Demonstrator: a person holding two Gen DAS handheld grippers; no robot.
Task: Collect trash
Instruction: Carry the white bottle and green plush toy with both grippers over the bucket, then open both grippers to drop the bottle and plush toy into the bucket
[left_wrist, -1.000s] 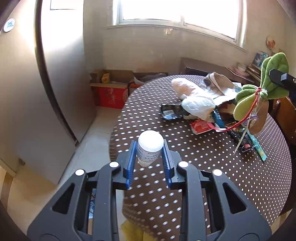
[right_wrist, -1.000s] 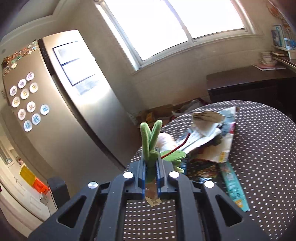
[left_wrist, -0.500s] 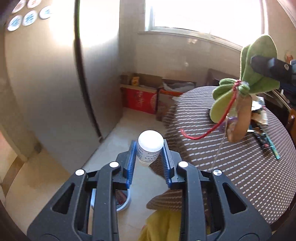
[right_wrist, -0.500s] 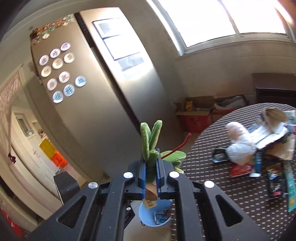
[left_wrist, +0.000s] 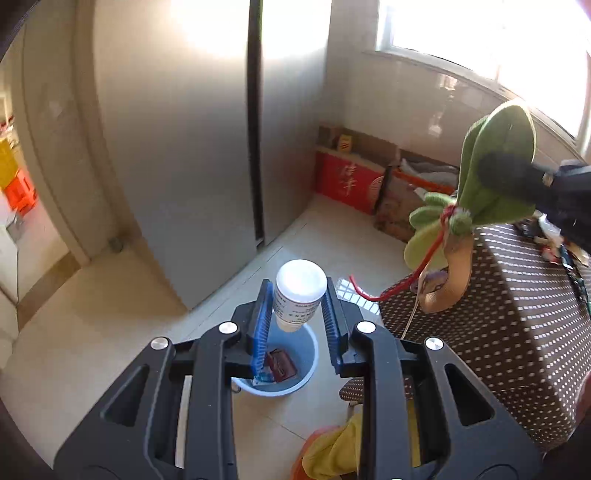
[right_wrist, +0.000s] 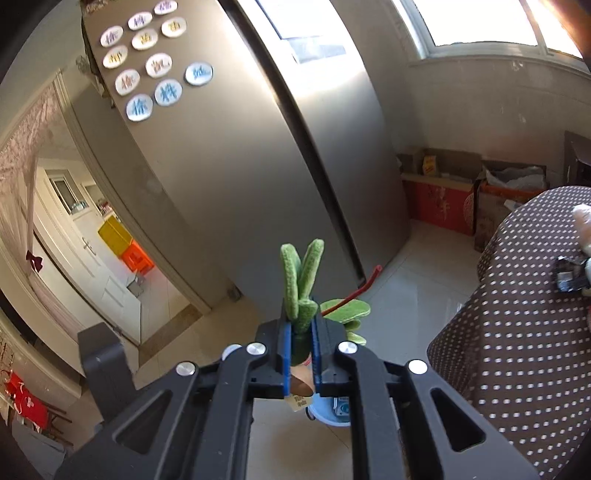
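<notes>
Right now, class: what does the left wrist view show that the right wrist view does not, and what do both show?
Only the left wrist view: the left gripper clamped on a white bottle, and a red packet in the bin.
Only the right wrist view: round magnets on the fridge, and a doorway with a yellow crate.
Both: the right gripper holding the green plush toy, the bin, the fridge, the dotted table, and red boxes.

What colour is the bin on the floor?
Light blue bin, clearest in the left wrist view.
</notes>
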